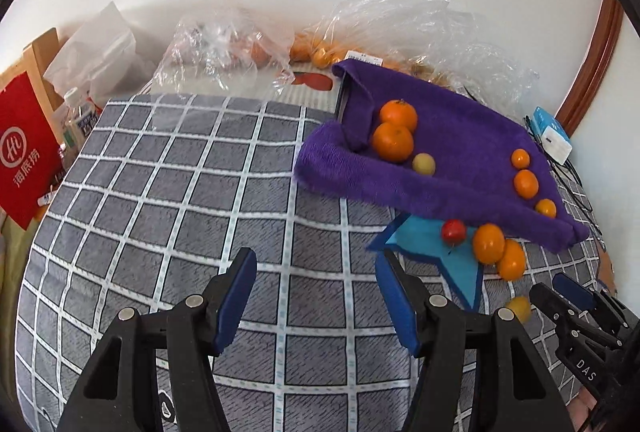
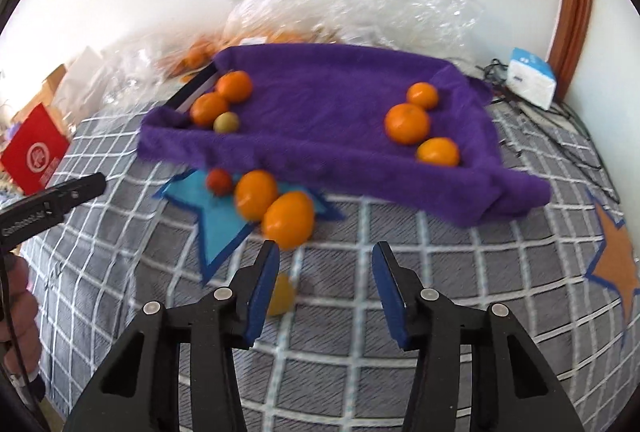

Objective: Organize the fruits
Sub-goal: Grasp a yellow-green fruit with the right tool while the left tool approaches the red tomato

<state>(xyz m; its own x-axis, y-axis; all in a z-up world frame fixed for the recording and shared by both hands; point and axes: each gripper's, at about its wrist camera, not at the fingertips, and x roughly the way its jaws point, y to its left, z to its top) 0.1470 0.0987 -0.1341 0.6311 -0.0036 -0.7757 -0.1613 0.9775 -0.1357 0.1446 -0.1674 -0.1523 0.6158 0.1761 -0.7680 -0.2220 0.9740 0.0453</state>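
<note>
A purple towel-lined tray [image 2: 332, 112] sits on a grey checked cloth [image 1: 180, 192]. It holds two oranges [image 2: 222, 96] and a small yellow-green fruit [image 2: 226, 122] at its left, and three oranges [image 2: 408, 123] at its right. In front of it, on a blue star patch [image 2: 224, 220], lie a small red fruit [image 2: 219, 181] and two oranges [image 2: 276, 210]. A small yellow fruit [image 2: 280, 294] lies just left of my right gripper [image 2: 326, 256], which is open and empty. My left gripper [image 1: 316, 268] is open and empty over bare cloth, left of the fruit [image 1: 494, 246].
Clear plastic bags [image 1: 240, 44] with more oranges lie along the wall behind the tray. A red bag [image 1: 24, 152] and bottles stand at the left. A white and blue box [image 2: 532, 78] and black cables lie at the right. An orange star patch [image 2: 616, 260] is on the cloth.
</note>
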